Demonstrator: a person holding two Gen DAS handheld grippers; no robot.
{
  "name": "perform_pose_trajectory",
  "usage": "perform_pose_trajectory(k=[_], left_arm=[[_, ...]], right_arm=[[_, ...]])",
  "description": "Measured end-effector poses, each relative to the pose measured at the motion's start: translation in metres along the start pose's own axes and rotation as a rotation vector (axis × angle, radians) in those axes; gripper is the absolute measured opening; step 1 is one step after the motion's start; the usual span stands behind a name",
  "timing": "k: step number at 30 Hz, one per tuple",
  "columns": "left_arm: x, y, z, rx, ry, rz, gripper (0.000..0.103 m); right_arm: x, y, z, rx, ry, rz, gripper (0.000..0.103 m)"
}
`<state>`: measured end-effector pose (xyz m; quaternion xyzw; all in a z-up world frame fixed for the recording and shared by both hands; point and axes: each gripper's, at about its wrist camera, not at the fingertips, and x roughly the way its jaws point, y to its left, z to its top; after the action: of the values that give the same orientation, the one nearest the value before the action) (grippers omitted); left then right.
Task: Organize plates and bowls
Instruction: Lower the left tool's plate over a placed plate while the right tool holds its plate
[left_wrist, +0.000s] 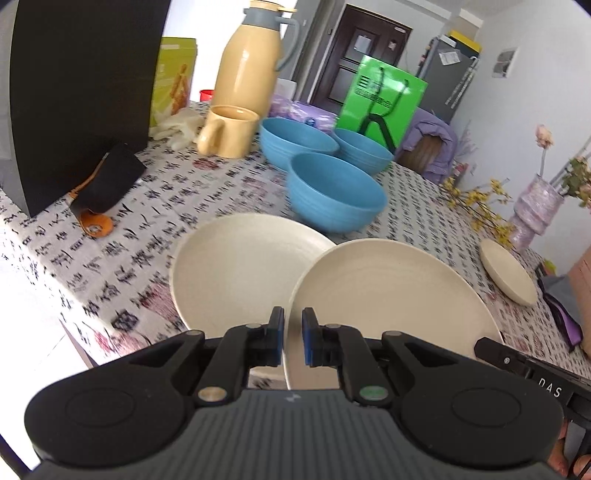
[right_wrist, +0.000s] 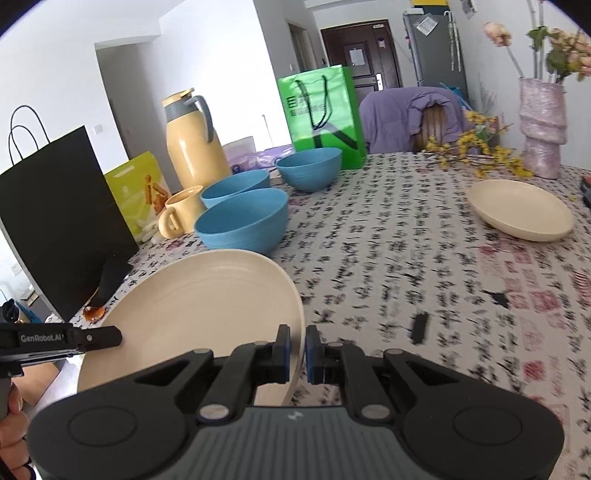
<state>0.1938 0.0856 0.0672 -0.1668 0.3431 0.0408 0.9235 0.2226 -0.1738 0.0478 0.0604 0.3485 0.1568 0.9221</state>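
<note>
A cream plate (left_wrist: 391, 295) is held tilted above the table, gripped on both sides. My left gripper (left_wrist: 293, 338) is shut on its left rim, and my right gripper (right_wrist: 297, 352) is shut on its right rim; the same plate fills the lower left of the right wrist view (right_wrist: 199, 310). A second cream plate (left_wrist: 240, 266) lies flat on the table just left of and partly under the held one. A third cream plate (right_wrist: 521, 208) lies far right. Three blue bowls (left_wrist: 332, 192) (left_wrist: 295, 142) (left_wrist: 364, 149) stand behind the plates.
A yellow mug (left_wrist: 227, 131), a yellow thermos (left_wrist: 251, 59), a black paper bag (left_wrist: 81, 88), a green bag (left_wrist: 380, 98) and a yellow-green box (left_wrist: 171, 79) stand at the back. A pink vase with flowers (right_wrist: 541, 125) stands far right. The table's near edge (left_wrist: 77, 332) is at lower left.
</note>
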Motion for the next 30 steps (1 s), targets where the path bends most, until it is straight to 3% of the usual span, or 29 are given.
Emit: perform_pose_trajectory(k=[13,23,30], left_arm=[[0.049,0.053,0.046,-0.061,0.025,0.071,0.010],[0.075,0.078,0.048,-0.043,0.054,0.105,0.010],[0.078,0.079,0.047,-0.015,0.049,0.101,0.011]], right_arm=[[0.089,0.043,0.033,-0.036,0.068,0.034,0.008],[0.134,0.075,0.030,-0.169,0.079,-0.013,0.011],[0.141,0.086,0.024,-0.251,0.049,-0.058,0.015]])
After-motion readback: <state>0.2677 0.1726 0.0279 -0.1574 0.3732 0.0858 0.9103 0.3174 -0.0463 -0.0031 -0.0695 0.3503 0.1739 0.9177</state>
